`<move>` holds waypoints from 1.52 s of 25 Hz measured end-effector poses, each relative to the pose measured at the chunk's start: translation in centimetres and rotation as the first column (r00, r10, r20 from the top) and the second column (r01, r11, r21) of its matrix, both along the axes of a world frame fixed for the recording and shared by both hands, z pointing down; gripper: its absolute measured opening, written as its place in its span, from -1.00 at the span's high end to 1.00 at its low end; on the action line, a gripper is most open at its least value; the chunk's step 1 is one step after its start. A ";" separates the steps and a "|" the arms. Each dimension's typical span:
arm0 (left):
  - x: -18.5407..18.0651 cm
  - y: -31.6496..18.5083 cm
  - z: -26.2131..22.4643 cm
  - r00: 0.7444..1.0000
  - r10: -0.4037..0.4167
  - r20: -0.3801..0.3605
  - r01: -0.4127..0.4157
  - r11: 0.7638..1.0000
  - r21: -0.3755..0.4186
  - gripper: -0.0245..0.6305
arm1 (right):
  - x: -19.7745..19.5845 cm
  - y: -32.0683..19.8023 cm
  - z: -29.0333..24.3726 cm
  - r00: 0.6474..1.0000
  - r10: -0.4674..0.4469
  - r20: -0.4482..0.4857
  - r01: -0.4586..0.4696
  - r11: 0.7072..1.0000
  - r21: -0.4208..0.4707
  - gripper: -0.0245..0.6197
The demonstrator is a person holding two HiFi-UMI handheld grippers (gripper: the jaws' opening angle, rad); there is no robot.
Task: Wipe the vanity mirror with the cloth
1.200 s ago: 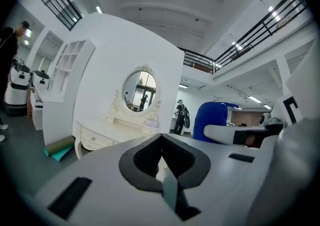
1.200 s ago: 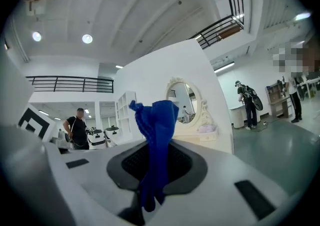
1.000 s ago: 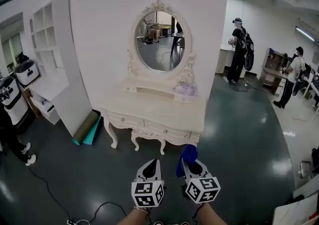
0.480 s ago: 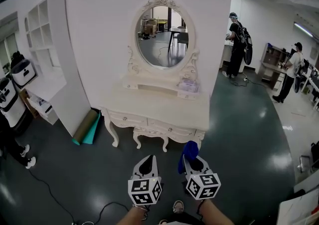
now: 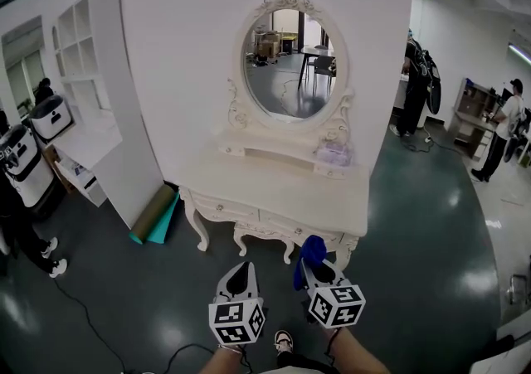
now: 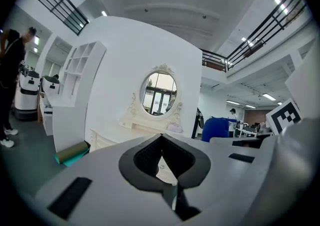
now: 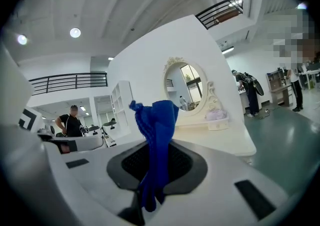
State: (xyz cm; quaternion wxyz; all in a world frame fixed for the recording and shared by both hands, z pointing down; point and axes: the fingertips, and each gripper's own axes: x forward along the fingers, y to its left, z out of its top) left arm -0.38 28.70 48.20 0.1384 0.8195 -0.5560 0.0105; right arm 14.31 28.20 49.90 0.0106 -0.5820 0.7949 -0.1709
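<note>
**You hold the blue cloth in the right gripper, short of the vanity mirror**

Your right gripper (image 5: 314,264) has its jaws closed on the blue cloth (image 5: 311,250), which is bunched and stands up above the fingertips in the right gripper view, with a tail hanging below the pads. Your left gripper (image 5: 242,269) has its jaws drawn together at the tips with nothing between them. Each gripper's cube shows black-and-white square markers. The oval vanity mirror (image 5: 290,65) in its carved cream frame stands on the white dressing table (image 5: 274,191) against the wall, well apart from both grippers, with dark glossy floor (image 5: 415,231) between. A small lilac item (image 5: 335,151) sits on the shelf under the mirror. A rolled green mat (image 5: 154,216) lies left of the table beside a white shelf unit (image 5: 86,57). A person (image 5: 418,82) stands off to the right.
</note>
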 end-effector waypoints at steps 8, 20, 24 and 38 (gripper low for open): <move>0.4 -9.3 -0.9 0.998 -0.069 -0.011 0.069 0.998 0.002 0.91 | 1.9 -9.8 -1.2 1.000 -0.026 -0.007 0.026 1.000 0.012 0.72; 1.7 -18.2 0.6 0.994 -0.106 0.021 0.107 0.994 -0.038 0.92 | 4.8 -19.3 0.4 0.998 -0.027 0.055 0.028 0.999 -0.023 0.72; 2.1 -20.2 1.3 0.995 -0.099 0.028 0.100 0.993 -0.056 0.92 | 5.1 -21.1 1.5 0.998 -0.028 0.064 0.031 0.998 -0.051 0.72; 0.3 -32.3 2.7 0.998 -0.065 -0.021 0.064 0.996 -0.061 0.92 | 5.8 -30.9 2.5 0.998 0.067 -0.020 -0.069 0.995 -0.075 0.72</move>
